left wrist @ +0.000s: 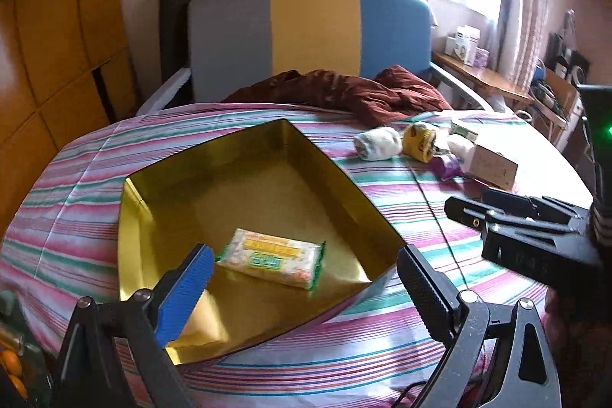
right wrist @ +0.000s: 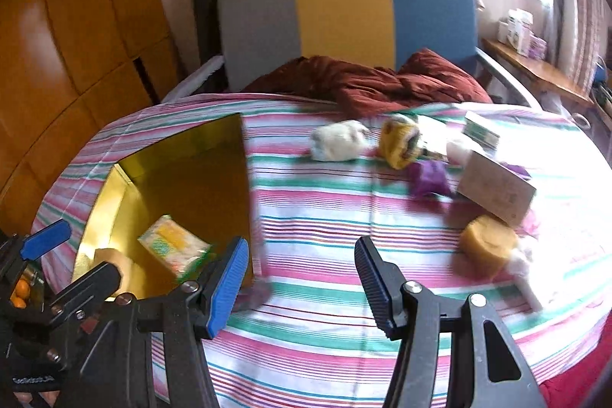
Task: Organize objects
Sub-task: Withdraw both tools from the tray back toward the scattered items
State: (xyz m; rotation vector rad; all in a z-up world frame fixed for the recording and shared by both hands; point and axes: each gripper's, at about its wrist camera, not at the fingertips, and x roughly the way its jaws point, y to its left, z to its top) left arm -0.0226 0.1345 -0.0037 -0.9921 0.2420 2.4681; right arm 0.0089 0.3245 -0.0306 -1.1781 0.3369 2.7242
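A gold tray [left wrist: 153,201] [right wrist: 114,201] lies on the striped bedsheet with a tissue packet [left wrist: 271,259] [right wrist: 172,247] and a beige roll [right wrist: 114,262] inside. My left gripper [left wrist: 306,278] [right wrist: 72,262] hangs open over the tray's near corner, holding nothing. To its right, my right gripper [right wrist: 300,278] [left wrist: 470,205] is open over bare sheet. Farther back lie a white sock roll [left wrist: 376,142] [right wrist: 338,140], a yellow sock roll [left wrist: 419,140] [right wrist: 399,140], a purple item [right wrist: 428,178], a cardboard box [right wrist: 497,194], a green-and-white box [right wrist: 482,132] and a yellow roll [right wrist: 485,247].
A maroon blanket [right wrist: 382,83] is bunched at the head of the bed below the grey, yellow and blue headboard [left wrist: 313,33]. A wooden wardrobe [left wrist: 57,44] stands on the left. On the right, by the window, a side table [left wrist: 482,79] holds boxes.
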